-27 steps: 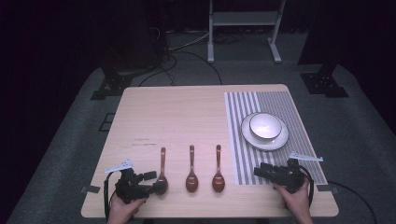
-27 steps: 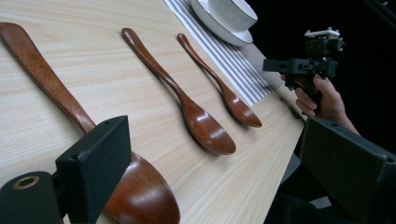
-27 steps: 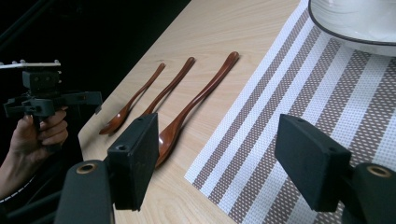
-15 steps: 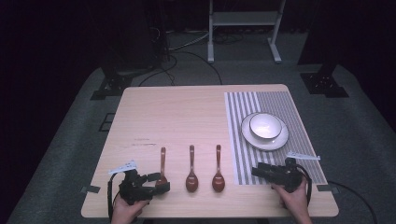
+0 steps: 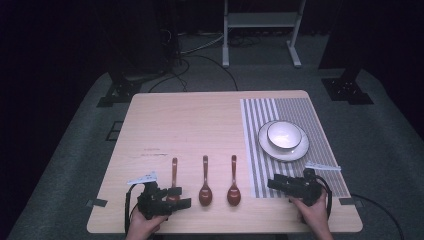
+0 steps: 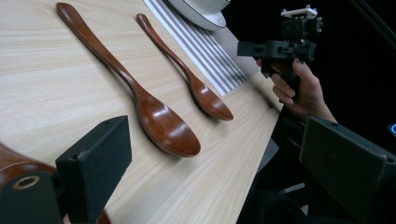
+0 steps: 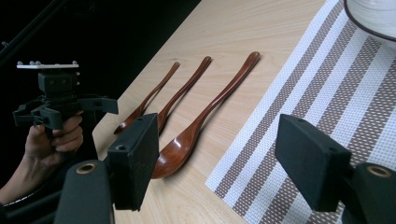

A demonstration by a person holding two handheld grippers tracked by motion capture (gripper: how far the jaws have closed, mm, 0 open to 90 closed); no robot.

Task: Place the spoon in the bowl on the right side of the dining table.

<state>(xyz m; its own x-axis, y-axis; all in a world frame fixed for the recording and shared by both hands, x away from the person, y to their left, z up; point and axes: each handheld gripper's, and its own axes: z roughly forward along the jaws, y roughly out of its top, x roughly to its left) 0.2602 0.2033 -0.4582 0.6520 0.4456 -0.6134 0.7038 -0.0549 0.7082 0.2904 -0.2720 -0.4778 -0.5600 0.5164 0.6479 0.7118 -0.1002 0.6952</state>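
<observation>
Left gripper (image 5: 172, 198) swung right since a second ago, jaws apart, now over left spoon (image 5: 174, 175) bowl — grab looks next. Right gripper (image 5: 286, 184) jaws apart, empty, near mat (image 5: 320, 145).

The high view looks forward and down from above the near edge of the table (image 5: 200, 120). Each gripper view sits low and close to the tabletop, facing sideways across it toward the other. Both share the three wooden spoons (image 6: 159, 121) and the striped placemat (image 7: 336, 93).
</observation>
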